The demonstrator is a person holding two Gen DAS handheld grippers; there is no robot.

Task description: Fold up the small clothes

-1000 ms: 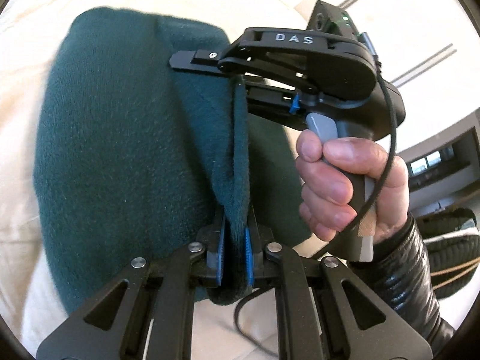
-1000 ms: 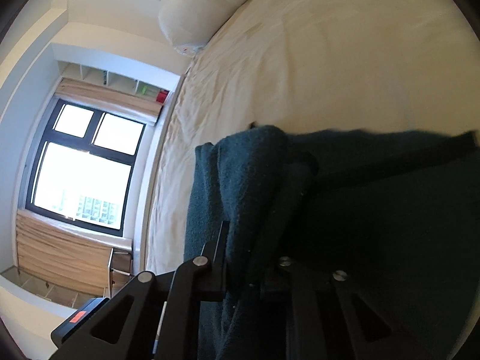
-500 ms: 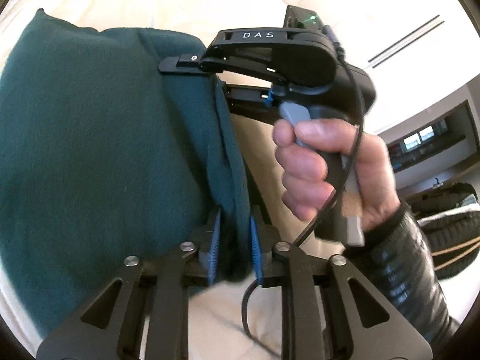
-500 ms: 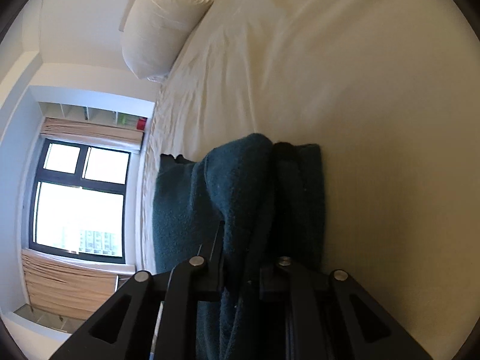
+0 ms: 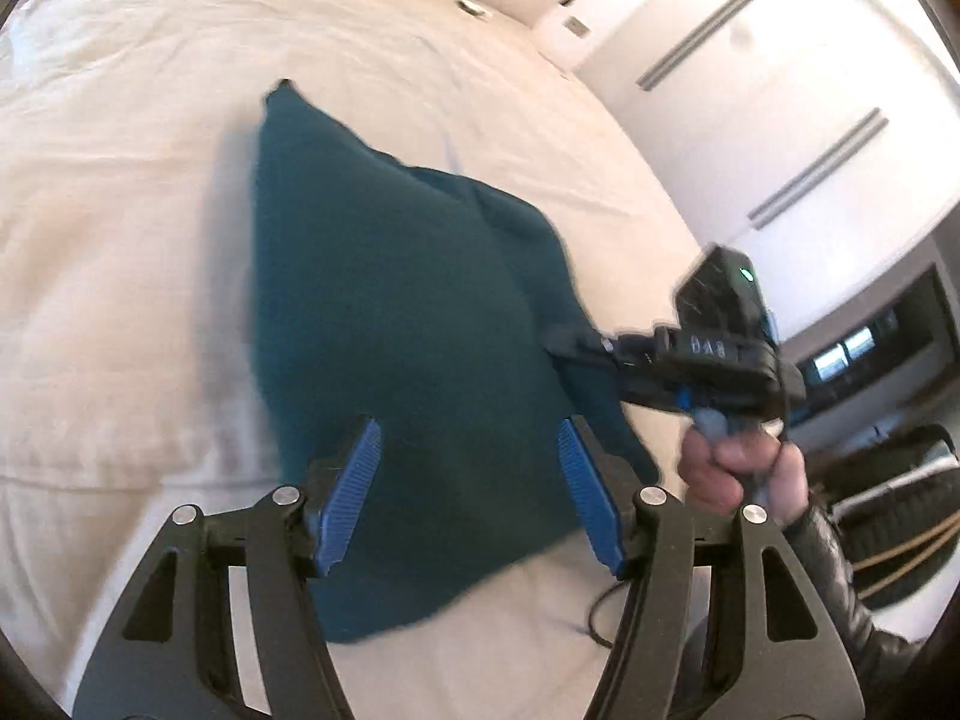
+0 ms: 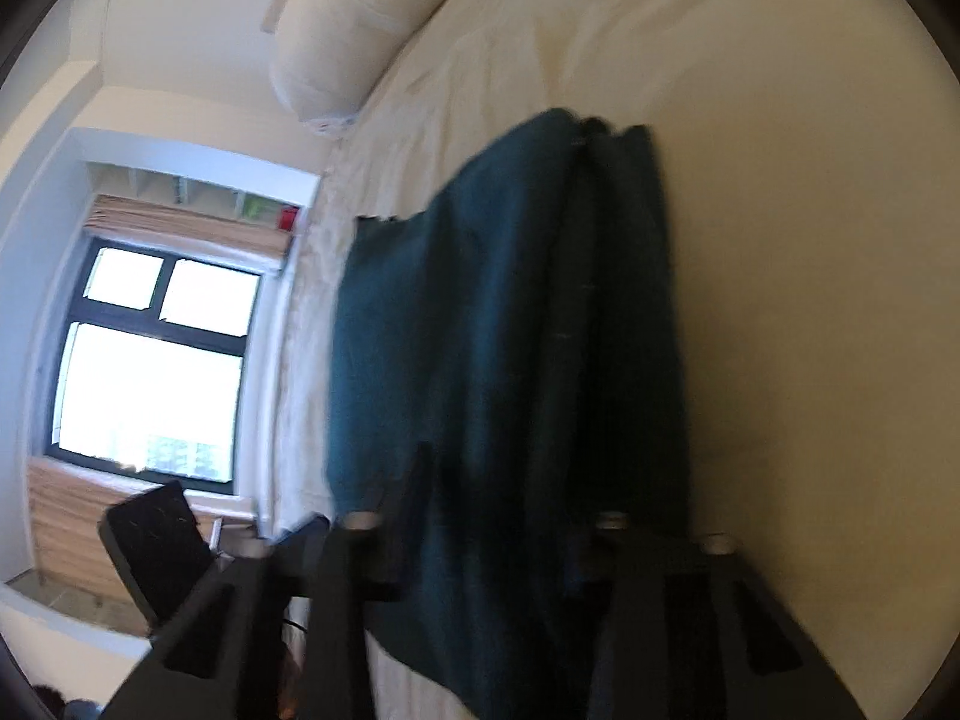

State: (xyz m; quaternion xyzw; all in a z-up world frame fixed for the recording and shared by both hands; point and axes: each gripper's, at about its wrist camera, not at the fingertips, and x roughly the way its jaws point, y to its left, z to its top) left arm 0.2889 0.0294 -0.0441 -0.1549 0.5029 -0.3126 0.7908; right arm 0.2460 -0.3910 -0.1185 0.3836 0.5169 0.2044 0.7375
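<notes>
A dark teal fleece garment (image 5: 408,324) lies folded on the cream bed sheet (image 5: 120,276). My left gripper (image 5: 468,492) is open, its blue pads spread wide just above the garment's near edge, holding nothing. My right gripper (image 5: 558,339) shows in the left wrist view at the garment's right edge, its tip against the fabric. In the right wrist view the garment (image 6: 510,330) fills the middle, and my right gripper (image 6: 504,516) has its fingers spread apart with the cloth lying between and under them.
White pillows (image 6: 360,42) lie at the head of the bed. A window (image 6: 150,360) and a shelf are beyond the bed's side. White wardrobe doors (image 5: 780,120) stand to the right. A black cable (image 5: 600,618) trails near my right hand.
My left gripper has opened and let go of the garment's folded edge. The garment now lies flat on the bed. My right gripper has also opened and drawn back to the right.
</notes>
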